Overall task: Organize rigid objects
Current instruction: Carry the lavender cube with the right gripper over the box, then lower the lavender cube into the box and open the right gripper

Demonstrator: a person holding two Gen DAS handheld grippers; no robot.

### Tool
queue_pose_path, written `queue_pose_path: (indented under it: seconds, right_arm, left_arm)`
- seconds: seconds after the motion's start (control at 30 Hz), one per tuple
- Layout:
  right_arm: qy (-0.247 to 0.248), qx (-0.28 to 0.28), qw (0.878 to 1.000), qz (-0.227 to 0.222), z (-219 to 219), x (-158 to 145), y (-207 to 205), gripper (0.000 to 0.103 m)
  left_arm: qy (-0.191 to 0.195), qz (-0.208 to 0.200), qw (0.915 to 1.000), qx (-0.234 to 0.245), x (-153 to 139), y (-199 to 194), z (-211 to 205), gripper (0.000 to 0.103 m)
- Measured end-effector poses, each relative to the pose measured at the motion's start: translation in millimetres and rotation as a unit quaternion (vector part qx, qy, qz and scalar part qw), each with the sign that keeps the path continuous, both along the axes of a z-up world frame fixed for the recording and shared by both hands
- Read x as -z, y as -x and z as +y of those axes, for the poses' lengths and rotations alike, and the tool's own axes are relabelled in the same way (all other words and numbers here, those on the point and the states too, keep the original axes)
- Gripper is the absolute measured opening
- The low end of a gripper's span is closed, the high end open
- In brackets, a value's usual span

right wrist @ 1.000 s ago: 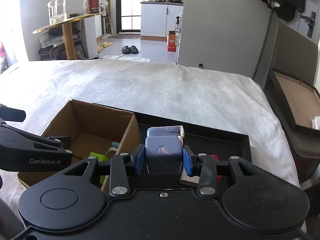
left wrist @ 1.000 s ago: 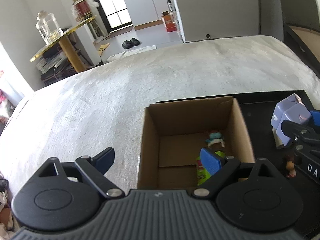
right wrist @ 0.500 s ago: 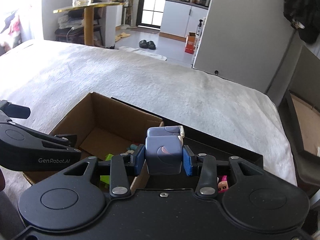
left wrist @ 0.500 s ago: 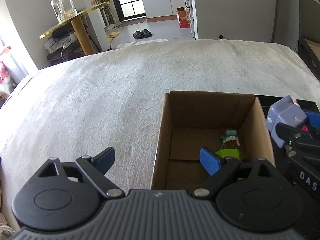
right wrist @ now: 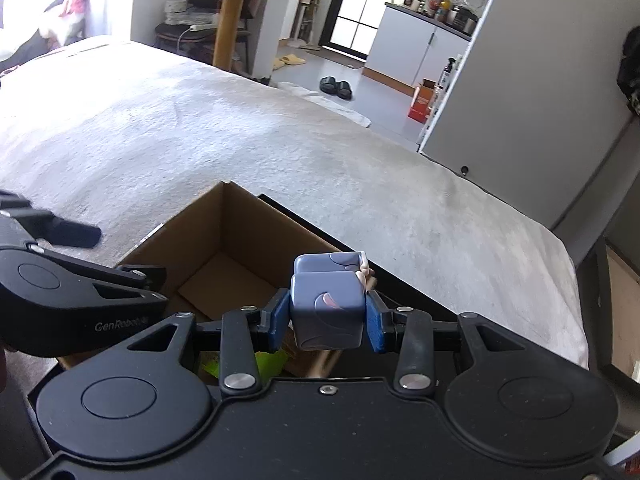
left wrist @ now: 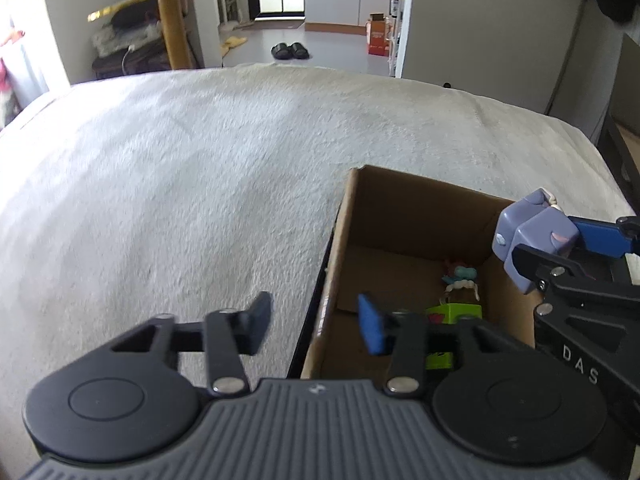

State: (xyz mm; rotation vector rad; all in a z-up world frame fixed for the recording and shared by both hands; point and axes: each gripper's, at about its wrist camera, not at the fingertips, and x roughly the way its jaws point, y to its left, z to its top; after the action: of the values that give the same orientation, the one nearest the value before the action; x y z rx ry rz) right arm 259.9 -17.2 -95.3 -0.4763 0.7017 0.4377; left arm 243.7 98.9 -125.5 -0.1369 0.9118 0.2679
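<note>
An open cardboard box (left wrist: 348,224) (right wrist: 240,216) stands on the white blanket, beside a black tray (right wrist: 404,292). Inside it lie a green block (left wrist: 454,314) and a small teal and white figure (left wrist: 460,280). My right gripper (right wrist: 327,322) is shut on a purple cube toy (right wrist: 328,308) (left wrist: 532,240) and holds it over the box's right rim. My left gripper (left wrist: 316,322) is open and empty; its jaws straddle the box's near left wall.
The white blanket (left wrist: 200,184) covers the bed to the left and beyond the box. A gold-topped side table (right wrist: 228,12) stands past the bed's far edge. A grey wall panel (right wrist: 520,80) and dark furniture stand at the right.
My right gripper has carried the purple cube toy left, from over the black tray to over the box's right rim. My left gripper has shifted left and its jaws have narrowed.
</note>
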Motion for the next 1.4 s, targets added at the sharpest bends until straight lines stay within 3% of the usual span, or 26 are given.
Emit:
queue_pose_path:
  seconds: [0.27, 0.63, 0.87, 1.17, 1.4]
  right_arm:
    - [0.007, -0.045, 0.999, 0.007, 22.3, 3.9, 1.7, 0.039]
    - [0.041, -0.083, 0.995, 0.028, 34.2, 11.1, -2.1, 0.040]
    - [0.055, -0.085, 0.995, 0.011, 37.8, 7.0, 1.9, 0.043]
    - [0.058, -0.073, 0.996, 0.016, 26.4, 3.7, 6.5, 0.043]
    - [0.045, -0.051, 0.998, 0.018, 6.0, -1.5, 8.9, 0.043]
  left_arm:
    - [0.055, -0.013, 0.9984, -0.001, 2.8, 8.0, 11.1, 0.010]
    - [0.074, -0.024, 0.9970, -0.007, 2.9, 9.5, 13.3, 0.010]
    - [0.080, -0.020, 0.9965, -0.008, 5.1, 5.4, 16.0, 0.010]
    - [0.058, -0.008, 0.9983, -0.004, 4.2, 1.3, 9.7, 0.010]
    - [0.015, 0.003, 0.9999, 0.004, -3.2, 4.8, -3.1, 0.015]
